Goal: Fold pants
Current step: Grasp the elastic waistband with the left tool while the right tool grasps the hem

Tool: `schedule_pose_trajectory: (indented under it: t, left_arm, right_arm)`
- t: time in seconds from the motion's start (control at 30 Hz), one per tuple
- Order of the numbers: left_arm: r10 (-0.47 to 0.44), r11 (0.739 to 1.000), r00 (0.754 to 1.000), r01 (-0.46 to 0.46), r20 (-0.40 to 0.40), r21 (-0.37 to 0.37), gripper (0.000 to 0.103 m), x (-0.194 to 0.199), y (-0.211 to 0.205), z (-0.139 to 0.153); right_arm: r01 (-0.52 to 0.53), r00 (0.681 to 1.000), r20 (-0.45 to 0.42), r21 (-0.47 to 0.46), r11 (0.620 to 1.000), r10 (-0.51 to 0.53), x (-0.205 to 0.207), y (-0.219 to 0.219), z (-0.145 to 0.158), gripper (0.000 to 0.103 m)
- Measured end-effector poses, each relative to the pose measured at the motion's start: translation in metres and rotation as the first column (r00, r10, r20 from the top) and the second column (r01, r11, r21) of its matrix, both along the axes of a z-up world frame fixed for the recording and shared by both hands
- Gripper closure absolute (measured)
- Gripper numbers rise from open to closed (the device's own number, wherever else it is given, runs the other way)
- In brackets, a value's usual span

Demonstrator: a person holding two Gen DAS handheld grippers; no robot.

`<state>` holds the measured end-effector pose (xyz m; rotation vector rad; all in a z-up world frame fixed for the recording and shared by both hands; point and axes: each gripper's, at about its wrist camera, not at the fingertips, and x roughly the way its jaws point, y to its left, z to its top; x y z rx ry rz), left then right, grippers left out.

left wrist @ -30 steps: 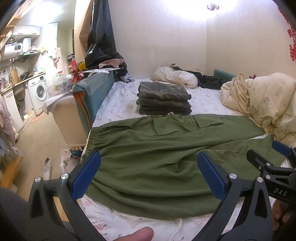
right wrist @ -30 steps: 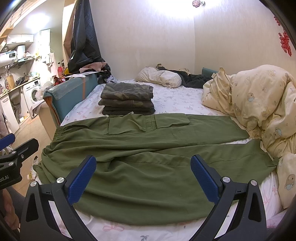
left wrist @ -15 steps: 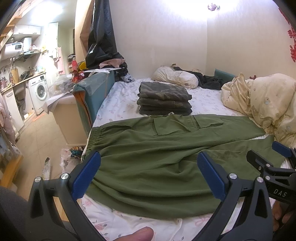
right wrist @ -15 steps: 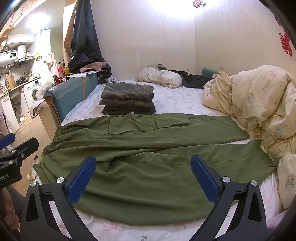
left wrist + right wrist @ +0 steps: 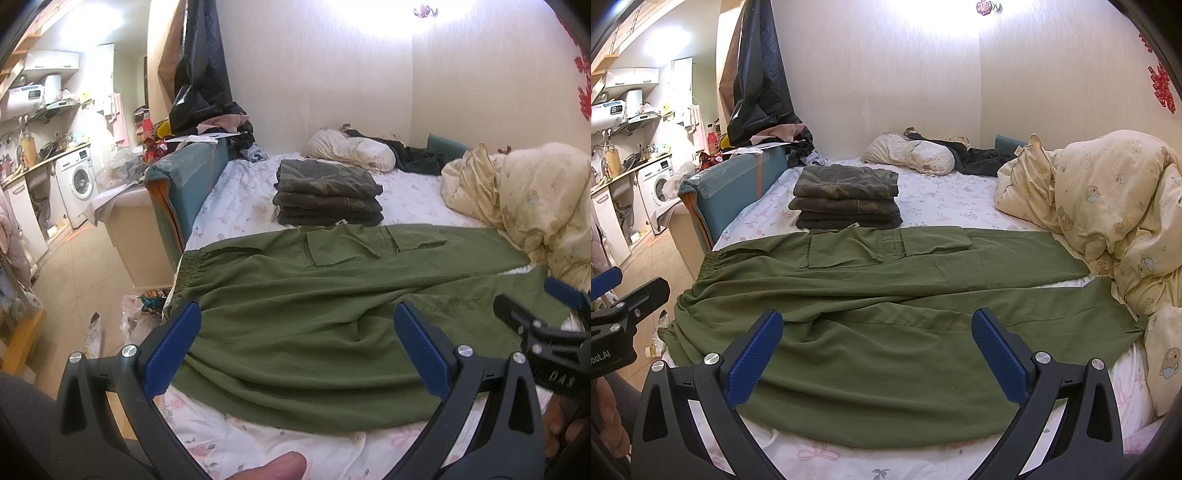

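Right wrist view: green pants (image 5: 886, 314) lie flat across the bed (image 5: 942, 199), waistband at left, legs toward the blanket (image 5: 1108, 206), prob. spread for folding. Right claw (image 5: 877, 354) wide, holding nothing, above near edge. Left claw (image 5: 297, 350) wide too, empty. Folded stack (image 5: 846, 199) sits behind pants.

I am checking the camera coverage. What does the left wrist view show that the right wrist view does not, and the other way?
Only the left wrist view shows the right gripper at its right edge and a thumb tip at the bottom. Only the right wrist view shows the left gripper at its left edge and the whole cream duvet. Both show the green pants spread flat, the folded stack behind them, and open jaws holding nothing.
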<state>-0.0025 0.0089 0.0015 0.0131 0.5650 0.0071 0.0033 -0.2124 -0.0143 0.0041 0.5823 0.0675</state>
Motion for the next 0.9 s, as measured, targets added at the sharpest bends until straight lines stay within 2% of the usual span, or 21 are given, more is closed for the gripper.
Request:
schedule_pose_trajectory:
  t: [0.07,0.2,0.33,0.43,0.47,0.53,0.67,0.7,0.8,0.83,0.9]
  left_arm:
    - [-0.01,1.0,1.0,0.01,-0.015,0.027,0.0,0.0,0.003,0.003]
    - [-0.017,1.0,0.998,0.018,-0.06,0.018,0.0,0.017,0.025,0.017]
    - [0.086,0.996,0.991,-0.083,-0.105,0.028,0.0,0.044,0.062,0.018]
    - [0.219,0.975,0.957,-0.223,-0.189,-0.003,0.0,0.068,0.107,-0.001]
    - [0.291,0.955,0.929,-0.298,-0.228,0.004,0.0,0.078,0.128,-0.014]
    - [0.368,0.922,0.881,-0.386,-0.298,-0.003,0.0,0.088,0.158,-0.039]
    - [0.514,0.821,0.74,-0.571,-0.433,0.0,0.002,0.096,0.211,-0.096]
    - [0.531,0.788,0.703,-0.615,-0.473,-0.028,0.002,0.093,0.222,-0.113]
    - [0.512,0.757,0.653,-0.65,-0.558,-0.066,0.007,0.093,0.225,-0.148]
    - [0.504,0.751,0.643,-0.656,-0.576,-0.075,0.015,0.092,0.224,-0.158]
    - [0.478,0.745,0.635,-0.659,-0.607,-0.103,0.018,0.095,0.223,-0.175]
  right_arm:
    - [0.0,1.0,0.002,0.007,1.0,0.0,0.0,0.0,0.0,0.0]
    - [0.003,1.0,0.014,0.068,0.998,-0.004,-0.002,-0.009,0.005,0.0]
    - [0.024,0.999,0.025,0.093,0.995,-0.026,-0.004,-0.023,0.012,0.0]
    - [0.031,0.999,0.015,0.111,0.993,-0.033,-0.006,-0.036,0.016,0.0]
    - [0.032,0.999,0.005,0.135,0.99,-0.033,-0.007,-0.042,0.016,0.0]
    - [0.039,0.999,-0.01,0.169,0.985,-0.038,-0.007,-0.051,0.016,0.0]
    - [0.055,0.998,-0.052,0.22,0.974,-0.044,-0.001,-0.06,0.013,0.0]
    - [0.055,0.997,-0.058,0.226,0.973,-0.043,0.0,-0.061,0.012,0.0]
    - [0.06,0.996,-0.078,0.237,0.97,-0.042,0.006,-0.061,0.01,0.0]
    - [0.06,0.996,-0.085,0.241,0.969,-0.04,0.007,-0.061,0.008,0.0]
    - [0.064,0.994,-0.098,0.233,0.97,-0.042,0.01,-0.059,0.006,0.0]
